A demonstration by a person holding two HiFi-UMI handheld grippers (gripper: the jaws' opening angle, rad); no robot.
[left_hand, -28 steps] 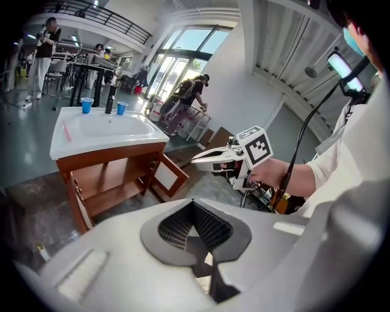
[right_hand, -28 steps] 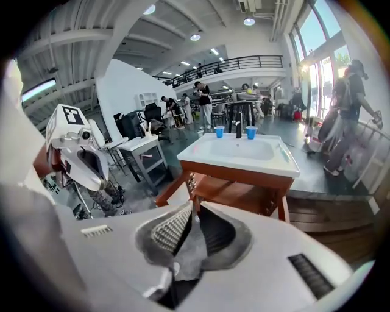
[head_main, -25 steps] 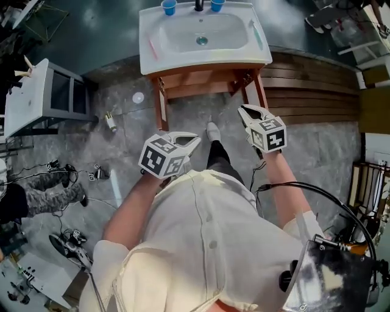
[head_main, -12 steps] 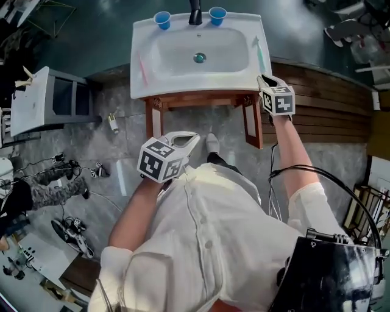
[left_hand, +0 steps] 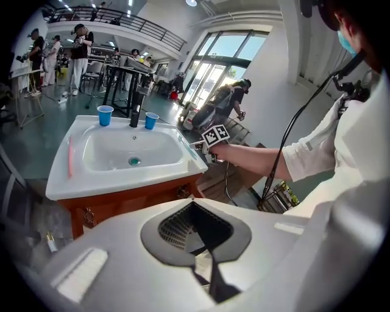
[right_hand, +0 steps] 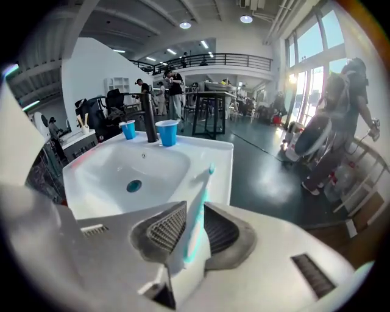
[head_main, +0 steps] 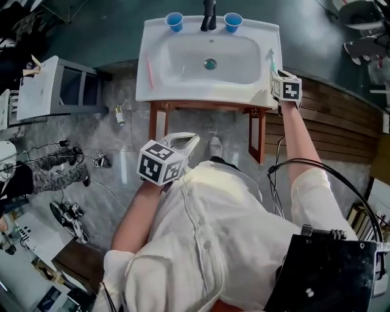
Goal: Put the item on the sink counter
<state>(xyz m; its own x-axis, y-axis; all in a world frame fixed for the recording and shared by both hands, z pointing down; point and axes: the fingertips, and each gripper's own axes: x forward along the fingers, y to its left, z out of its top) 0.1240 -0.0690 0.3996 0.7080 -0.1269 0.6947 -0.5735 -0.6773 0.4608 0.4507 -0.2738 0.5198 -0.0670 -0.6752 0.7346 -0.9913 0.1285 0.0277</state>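
Observation:
The white sink (head_main: 201,94) stands on a wooden frame ahead of me. My right gripper (head_main: 275,73) reaches over the sink's right counter edge. Its jaws are opening around a white and teal toothbrush (right_hand: 205,186), which lies between them pointing at the counter; a gap shows beside the right pad (right_hand: 222,228). In the head view the toothbrush (head_main: 272,60) rests along the right counter. My left gripper (head_main: 183,144) hangs low in front of my body, shut and empty; in its own view the left gripper (left_hand: 192,204) looks at the sink (left_hand: 122,183).
A pink toothbrush (head_main: 148,67) lies on the left counter. Two blue cups (head_main: 174,21) (head_main: 232,22) flank the black faucet (head_main: 209,15). A white cabinet (head_main: 42,88) stands left, with cables and a small bottle (head_main: 119,114) on the floor. Wooden slats (head_main: 329,116) lie right.
My right gripper rose from in front of my body to the sink's right counter edge, and its jaws parted. The left gripper stayed about where it was.

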